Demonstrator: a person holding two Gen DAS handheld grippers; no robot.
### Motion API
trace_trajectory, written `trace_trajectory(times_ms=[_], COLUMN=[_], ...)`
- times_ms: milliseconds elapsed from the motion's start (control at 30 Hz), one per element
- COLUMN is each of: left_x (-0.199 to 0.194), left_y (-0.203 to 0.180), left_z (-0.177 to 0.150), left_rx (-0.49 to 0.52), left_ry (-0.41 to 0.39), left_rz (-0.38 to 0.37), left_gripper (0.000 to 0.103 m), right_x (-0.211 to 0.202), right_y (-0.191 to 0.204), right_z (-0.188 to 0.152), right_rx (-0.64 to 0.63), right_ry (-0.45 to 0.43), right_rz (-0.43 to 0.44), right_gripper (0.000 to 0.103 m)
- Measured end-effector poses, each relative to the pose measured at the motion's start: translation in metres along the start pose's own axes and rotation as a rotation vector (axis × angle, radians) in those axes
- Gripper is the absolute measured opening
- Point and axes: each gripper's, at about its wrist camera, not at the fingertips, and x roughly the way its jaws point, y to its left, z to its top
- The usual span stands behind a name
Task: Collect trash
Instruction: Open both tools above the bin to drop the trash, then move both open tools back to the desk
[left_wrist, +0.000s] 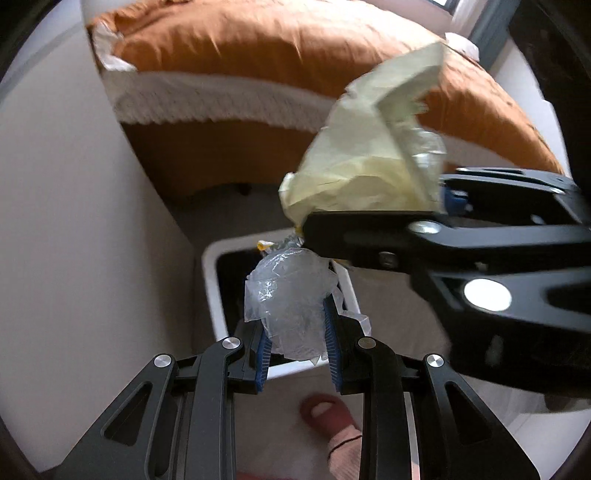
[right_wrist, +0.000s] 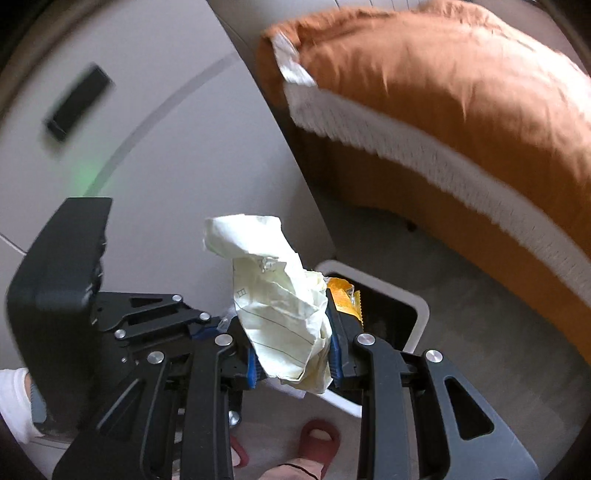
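left claw (left_wrist: 297, 354) grips clear plastic (left_wrist: 291, 295) | right claw (right_wrist: 293, 363) grips crumpled paper (right_wrist: 280, 306) | both above white bin (left_wrist: 212, 280) | risk: light scraps may drift past rim when released

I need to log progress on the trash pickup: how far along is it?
Done: both pieces are picked up. In hand: the left claw grips clear plastic wrap, the right claw crumpled paper, both above the white bin. Left: dropping them in.
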Motion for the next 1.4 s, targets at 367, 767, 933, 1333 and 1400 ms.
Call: trace_trajectory(times_ms=[367, 767, 933, 1333, 1400], left_x=[0.062, -0.028, -0.097, -0.292, -0.326], left_y=[0.031, 0.024, 0.015, 0.012, 0.020], left_z=[-0.012, 0.009, 0.040, 0.058, 0.051], left_rx=[-0.035, -0.096, -0.121, -0.222, -0.265], left_ry=[0.025, -0.065, -0.142, -0.376, -0.411], left_rz=[0.035, 0.028, 0.050, 0.191, 0.230], left_gripper=[0.098, 0.098, 0.098, 0.098, 0.098], right_x=[0.077, -0.008, -0.078, -0.221, -0.235], right_y=[-0.033, -0.007, 0.025, 0.118, 0.139], right_z=[-0.016, 0.027, 0.061, 0.130, 0.138], right_rx=[0.011, -0.037, -0.049, -0.175, -0.217], right_ry=[0.095, 0.010, -0.105, -0.333, -0.356], right_rz=[-0.032, -0.085, -0.099, -0.029, -0.015], right_gripper=[0.099, 0.099, 0.099, 0.099, 0.099])
